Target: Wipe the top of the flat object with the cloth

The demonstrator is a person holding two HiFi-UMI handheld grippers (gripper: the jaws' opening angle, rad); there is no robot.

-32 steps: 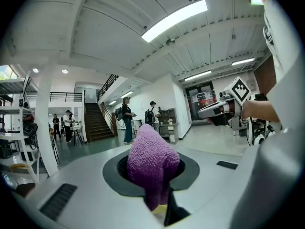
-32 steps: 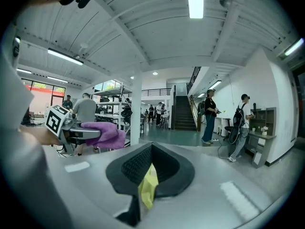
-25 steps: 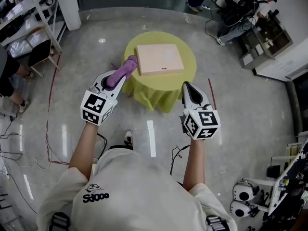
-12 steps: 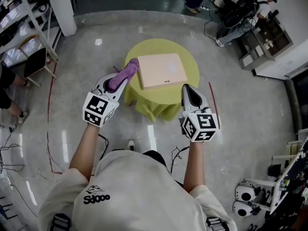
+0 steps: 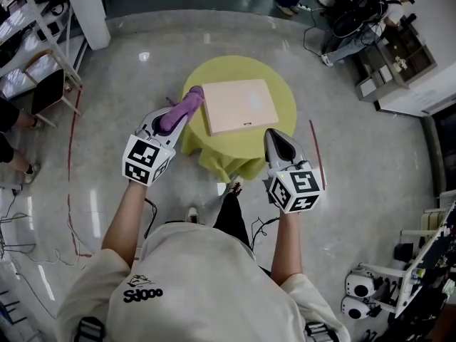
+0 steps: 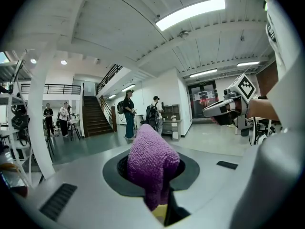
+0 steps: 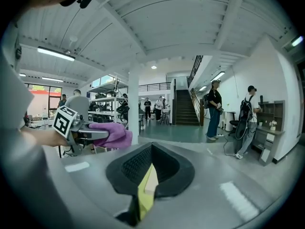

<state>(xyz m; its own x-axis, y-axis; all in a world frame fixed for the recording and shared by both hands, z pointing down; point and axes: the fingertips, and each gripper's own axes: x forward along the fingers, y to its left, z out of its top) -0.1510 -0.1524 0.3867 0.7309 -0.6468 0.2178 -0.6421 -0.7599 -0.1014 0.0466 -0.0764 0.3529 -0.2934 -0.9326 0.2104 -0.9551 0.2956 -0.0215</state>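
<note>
At the far left of the head view a metal shelf rack stands on the glossy floor. The person's left tool is raised in front of the body, pointing toward the round surface, which is draped in yellow-green fabric. Its jaws are pinched on a purple cloth. The left gripper view shows the nubbly cloth bunched up and filling the gap between the jaws, sticking out well past them. In the head view the cloth's free end lies over the left edge of the surface, just beside the flat object. Whether it touches that object cannot be told.

The flat object is a pale pinkish-beige rectangular slab. It lies flat near the middle of the surface, turned slightly askew, with its top bare.

Further right, the right tool is held level over the near right side of the hanging fabric, apart from the slab. Its jaws are pressed together with nothing between them.

At the upper right, well away from the surface, a seated person is beside a desk.
</note>
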